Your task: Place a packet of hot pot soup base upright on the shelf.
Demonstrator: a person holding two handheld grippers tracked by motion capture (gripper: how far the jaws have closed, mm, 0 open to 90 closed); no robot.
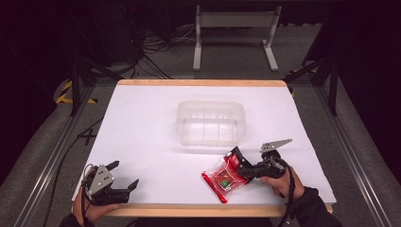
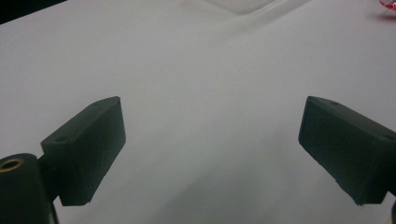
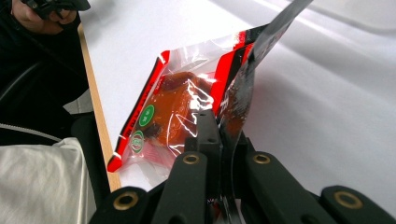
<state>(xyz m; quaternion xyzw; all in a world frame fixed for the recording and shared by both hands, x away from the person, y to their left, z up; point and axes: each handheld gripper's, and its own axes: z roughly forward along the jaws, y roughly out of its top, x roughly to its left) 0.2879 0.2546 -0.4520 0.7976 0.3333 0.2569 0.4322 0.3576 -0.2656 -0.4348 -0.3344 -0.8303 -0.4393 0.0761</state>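
Observation:
A clear snack packet (image 1: pixel 222 178) with red edges and reddish food inside lies near the table's front edge, right of the middle. My right gripper (image 1: pixel 242 166) is shut on the packet's near edge, and in the right gripper view the packet (image 3: pixel 187 102) stands pinched between the two black jaws of the gripper (image 3: pixel 224 135). A clear plastic tub (image 1: pixel 210 122) sits in the middle of the table, beyond the packet. My left gripper (image 1: pixel 124 176) rests at the front left corner, open, and in its own view the wide-apart jaws of the left gripper (image 2: pixel 210 140) hold nothing over bare white table.
The white table (image 1: pixel 142 123) has a wooden rim (image 1: pixel 198 211) along its front and back. A grey metal stand (image 1: pixel 234 33) and cables lie on the floor behind. Black frame legs stand at both sides.

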